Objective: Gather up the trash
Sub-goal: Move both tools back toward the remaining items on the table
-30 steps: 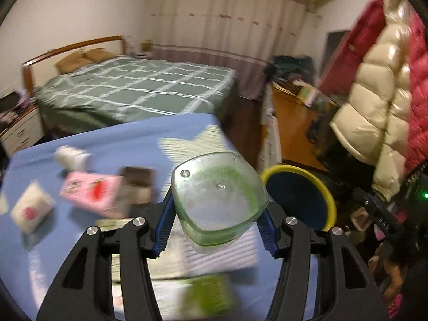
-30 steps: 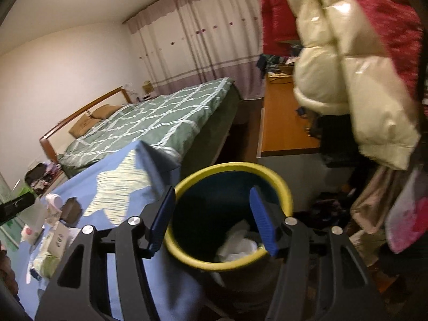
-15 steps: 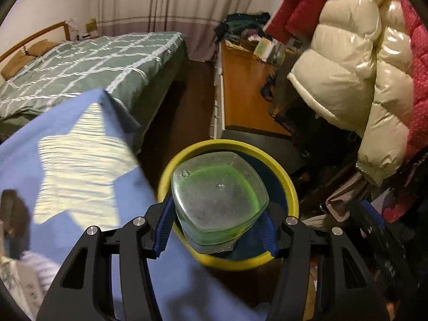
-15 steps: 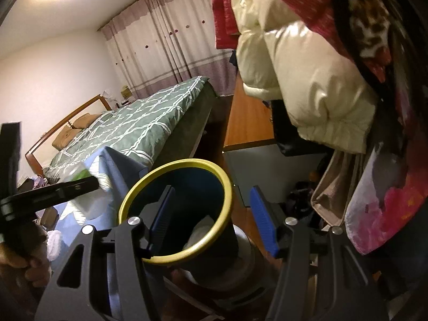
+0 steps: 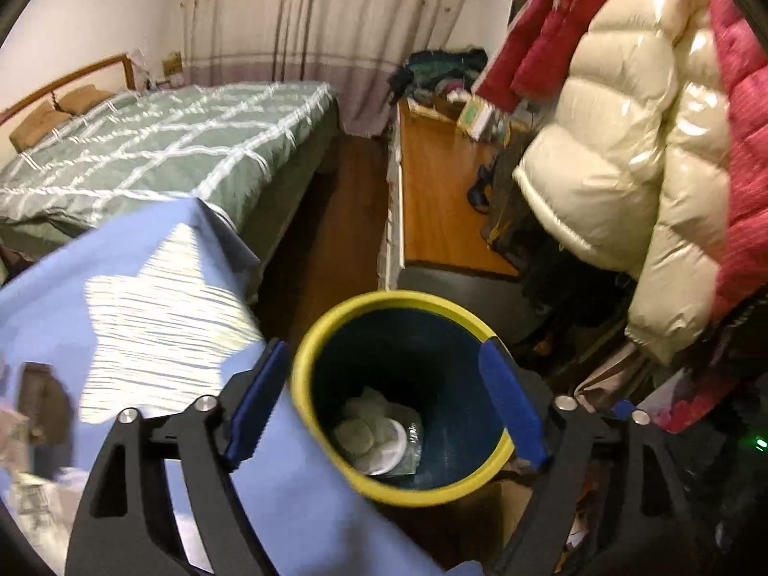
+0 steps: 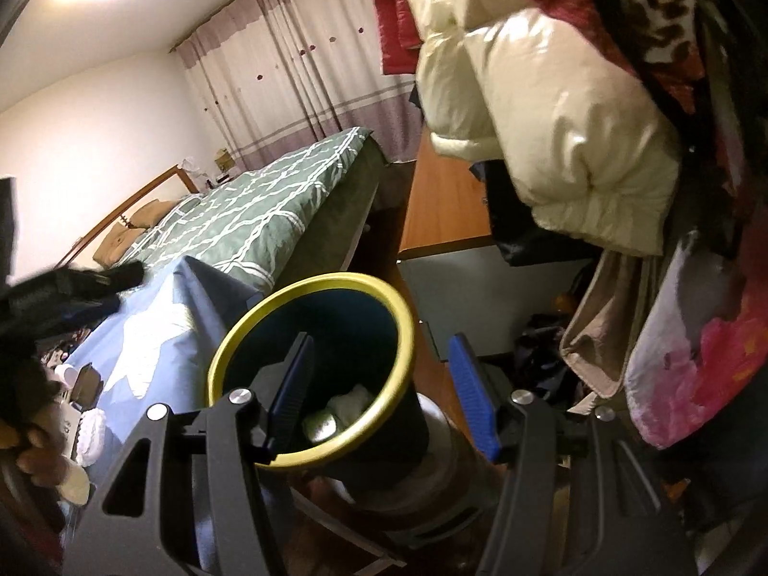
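We see one yellow-rimmed dark blue round bin (image 5: 307,374) beside blue star-print cloth (image 5: 144,297). Left gripper (image 5: 384,398) above it, jaws wide, holding nothing. Right gripper (image 6: 379,389) likewise spread, bare. Inside bin: one clear greenish plastic cup (image 5: 369,437) among white crumpled trash.

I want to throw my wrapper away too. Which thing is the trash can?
Find the green checked bed, then the blue star cloth at its foot. Beside that cloth's edge stands the trash can: round, dark blue inside, the only thing with a yellow rim.
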Demonstrator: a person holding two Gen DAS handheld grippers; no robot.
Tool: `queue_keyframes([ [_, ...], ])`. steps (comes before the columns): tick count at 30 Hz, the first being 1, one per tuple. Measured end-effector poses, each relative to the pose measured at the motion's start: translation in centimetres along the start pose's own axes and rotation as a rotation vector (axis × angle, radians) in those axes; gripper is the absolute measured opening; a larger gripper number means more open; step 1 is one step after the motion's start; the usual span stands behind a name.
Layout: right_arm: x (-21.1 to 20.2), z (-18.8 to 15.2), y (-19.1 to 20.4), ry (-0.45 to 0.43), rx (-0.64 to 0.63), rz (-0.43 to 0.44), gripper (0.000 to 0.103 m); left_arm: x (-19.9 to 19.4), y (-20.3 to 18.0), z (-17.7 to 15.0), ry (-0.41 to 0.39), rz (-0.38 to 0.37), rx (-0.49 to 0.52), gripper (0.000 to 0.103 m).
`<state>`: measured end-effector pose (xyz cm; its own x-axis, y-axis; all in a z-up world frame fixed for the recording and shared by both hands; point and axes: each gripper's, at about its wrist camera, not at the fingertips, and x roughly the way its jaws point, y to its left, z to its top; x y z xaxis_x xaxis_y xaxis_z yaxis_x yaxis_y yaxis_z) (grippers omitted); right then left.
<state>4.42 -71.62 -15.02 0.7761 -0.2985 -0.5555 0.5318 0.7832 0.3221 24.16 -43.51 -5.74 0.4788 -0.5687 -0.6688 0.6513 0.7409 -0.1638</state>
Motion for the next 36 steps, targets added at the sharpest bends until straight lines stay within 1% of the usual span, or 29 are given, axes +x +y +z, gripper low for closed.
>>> queue_keyframes([
  [4, 0.3, -0.4, 1.9, 0.016, -0.031, 0.023, 0.056, -5.3, 3.2, -0.7, -0.077, 0.049, -0.008, 0.088],
  [7, 0.3, -0.7, 3.8, 0.025, -0.064, 0.038, 0.056, -9.4, 6.7, -1.9, -0.127, 0.116, -0.038, 0.090],
  [8, 0.3, -0.8, 4.5, 0.028, -0.076, 0.046, 0.056, -11.1, 8.5, -2.7, -0.140, 0.145, -0.057, 0.090],
  [10, 0.2, -1.2, 5.9, 0.031, -0.099, 0.052, 0.056, -13.2, 10.9, -3.7, -0.156, 0.188, -0.081, 0.090],
  [14, 0.2, -2.0, 9.3, 0.046, -0.158, 0.080, 0.057, -17.9, 16.9, -6.8, -0.199, 0.328, -0.148, 0.091],
  [16, 0.3, -2.5, 11.3, 0.057, -0.193, 0.098, 0.057, -19.4, 19.4, -8.1, -0.212, 0.375, -0.181, 0.092],
  [20, 0.2, -3.6, 15.5, 0.079, -0.269, 0.145, 0.057, -22.0, 25.5, -11.7, -0.225, 0.474, -0.290, 0.092],
  [22, 0.0, -4.4, 17.7, 0.089, -0.310, 0.171, 0.057, -22.7, 27.6, -13.1, -0.240, 0.514, -0.323, 0.092],
  [24, 0.0, -4.9, 19.5, 0.102, -0.336, 0.197, 0.057, -23.5, 30.1, -14.9, -0.264, 0.585, -0.362, 0.092],
  [26, 0.1, -5.6, 21.4, 0.126, -0.362, 0.227, 0.057, -24.0, 31.9, -16.3, -0.277, 0.626, -0.390, 0.092],
  [27, 0.2, -5.8, 21.9, 0.139, -0.365, 0.243, 0.057, -24.2, 32.8, -16.9, -0.281, 0.630, -0.415, 0.092],
  [29, 0.7, -6.2, 23.0, 0.181, -0.362, 0.285, 0.057, -24.6, 34.5, -18.1, -0.286, 0.610, -0.468, 0.092],
  [32, 1.5, -7.1, 24.6, 0.218, -0.379, 0.293, 0.057, -24.6, 35.6, -19.3, -0.283, 0.601, -0.501, 0.092],
  [34, 1.9, -7.6, 25.4, 0.237, -0.386, 0.291, 0.057, -24.4, 35.9, -19.5, -0.282, 0.585, -0.502, 0.092],
  [36, 2.6, -8.0, 25.9, 0.260, -0.386, 0.290, 0.057, -24.4, 35.6, -19.5, -0.284, 0.596, -0.482, 0.092],
])
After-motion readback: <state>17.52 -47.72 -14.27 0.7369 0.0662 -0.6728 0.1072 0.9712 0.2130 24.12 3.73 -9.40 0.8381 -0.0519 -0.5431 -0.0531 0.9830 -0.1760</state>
